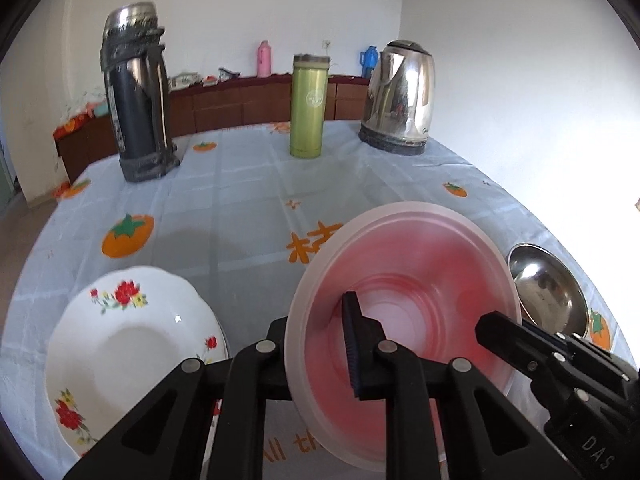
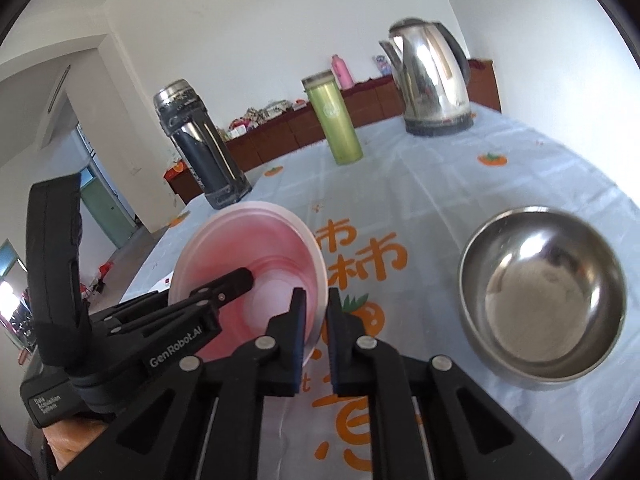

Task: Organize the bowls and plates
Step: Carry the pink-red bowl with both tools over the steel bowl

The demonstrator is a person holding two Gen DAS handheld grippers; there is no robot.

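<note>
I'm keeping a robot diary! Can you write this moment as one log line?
left claw: shut on pink bowl rim | right claw: shut on opposite rim | bowl: tilted | flowered plate, steel bowl: on table

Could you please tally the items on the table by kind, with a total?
Bowls: 2, a frosted pink plastic bowl and a round stainless steel bowl
Plates: 1, a white floral ceramic plate
Flasks: 2, a black-and-steel thermos and a green tumbler
Kettles: 1, a steel electric kettle
Total: 6
</note>
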